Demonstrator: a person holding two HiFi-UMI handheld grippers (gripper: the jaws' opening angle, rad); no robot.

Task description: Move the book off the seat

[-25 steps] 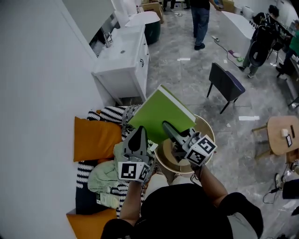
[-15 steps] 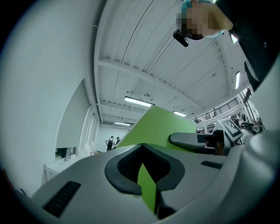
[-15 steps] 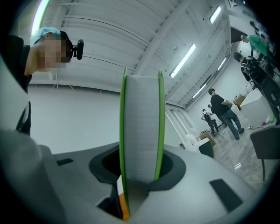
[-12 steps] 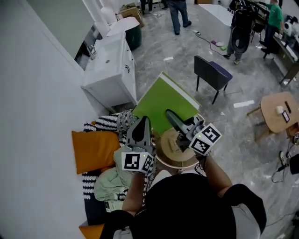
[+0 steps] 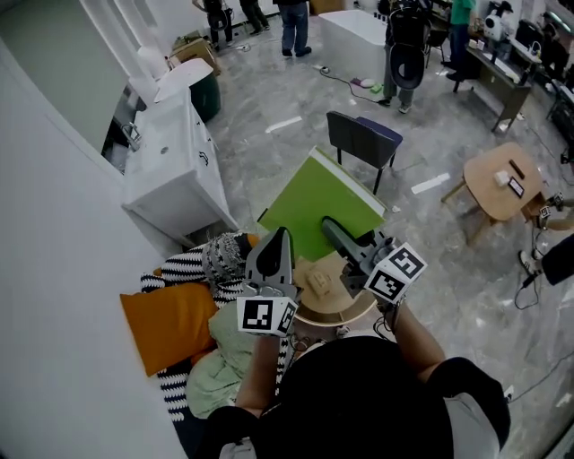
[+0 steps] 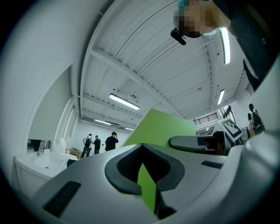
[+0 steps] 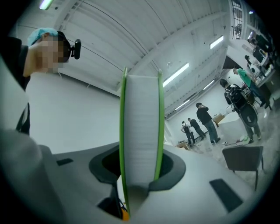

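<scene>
book (image 5: pixel 316 202) near edge hidden behind right gripper (image 5: pixel 330 227), people (image 5: pixel 293 22) cut off at top

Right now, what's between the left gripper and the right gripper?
The head view shows the green book there, its near corner reaching into the gap, gripped by the left gripper and right gripper, with the round wooden seat below it.

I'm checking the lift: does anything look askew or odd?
The green book hangs tilted above the round wooden seat. The right gripper clamps its full thickness, but the left gripper seems to pinch only one cover, so it may splay open. Nothing looks spilled or damaged.
</scene>
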